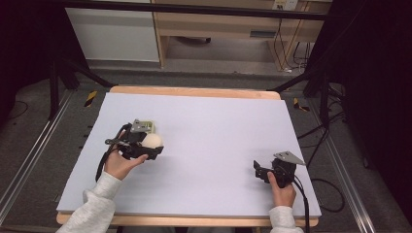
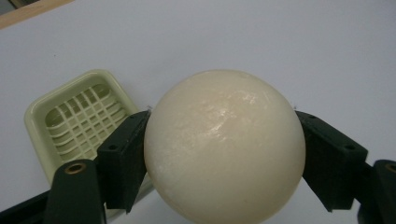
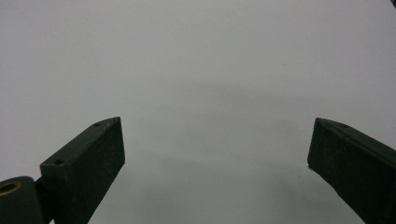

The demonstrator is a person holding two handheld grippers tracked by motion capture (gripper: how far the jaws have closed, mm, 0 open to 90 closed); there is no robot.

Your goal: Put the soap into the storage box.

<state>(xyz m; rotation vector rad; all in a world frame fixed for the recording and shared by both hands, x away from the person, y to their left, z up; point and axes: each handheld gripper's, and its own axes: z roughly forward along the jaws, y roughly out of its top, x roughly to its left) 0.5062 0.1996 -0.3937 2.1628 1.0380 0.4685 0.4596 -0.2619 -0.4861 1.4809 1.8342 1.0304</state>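
Note:
A cream-white ball (image 2: 224,147) sits clamped between the two black jaws of my left gripper (image 2: 223,154). From above, the ball (image 1: 152,141) and left gripper (image 1: 151,148) are at the table's left middle. A pale green slotted dish (image 2: 81,116) lies on the white sheet just behind and to the left of the ball; its edge (image 1: 151,127) peeks out beyond the gripper's grey plate. My right gripper (image 1: 258,171) rests low near the table's right front, and its jaws (image 3: 217,158) stand wide apart over bare sheet with nothing between them.
The white sheet (image 1: 214,126) covers a wooden table (image 1: 194,91). Black frame legs and cables (image 1: 320,126) stand off the right side, and rails run along both sides on the floor. A wooden desk (image 1: 218,29) is beyond the far edge.

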